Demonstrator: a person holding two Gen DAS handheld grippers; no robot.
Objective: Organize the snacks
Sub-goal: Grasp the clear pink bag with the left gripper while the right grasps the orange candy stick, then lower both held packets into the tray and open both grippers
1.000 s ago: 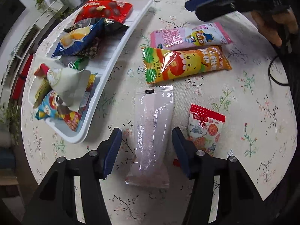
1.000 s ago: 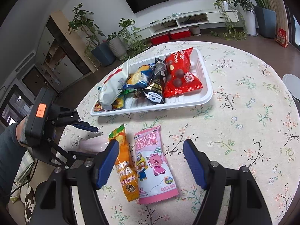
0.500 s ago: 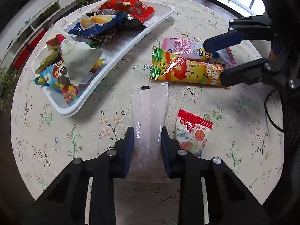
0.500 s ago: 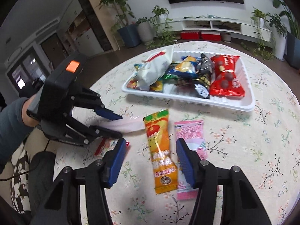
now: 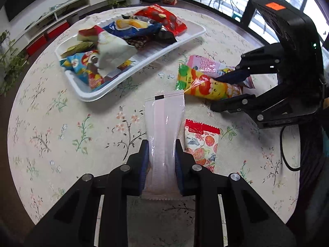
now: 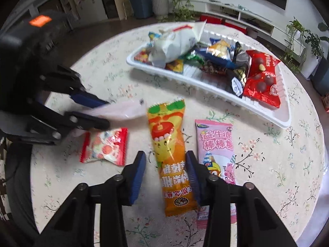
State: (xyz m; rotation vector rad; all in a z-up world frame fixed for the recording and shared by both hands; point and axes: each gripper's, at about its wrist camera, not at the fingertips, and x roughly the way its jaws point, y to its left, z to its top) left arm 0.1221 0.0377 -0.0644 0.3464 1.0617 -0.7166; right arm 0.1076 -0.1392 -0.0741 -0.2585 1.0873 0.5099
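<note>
Counter (image 5: 51,123) lay bare left of white tray (image 5: 144,65). Tray was crowded with packets, only its near strip free. Right tongs (image 5: 224,89) blocked the right side; red-white packet (image 5: 200,144) sat beneath.

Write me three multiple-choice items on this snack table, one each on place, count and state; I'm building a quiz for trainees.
1. Where is the red chocolate bag? A in the white tray B on the tablecloth C in the tongs
2. How many packets lie outside the tray? A two B four C six
3. What do the left tongs grip? A nothing B the orange packet C the clear packet

A: it lies at the tray's end. B: clear, orange, pink, small red-edged. C: the pads press its sides.
</note>
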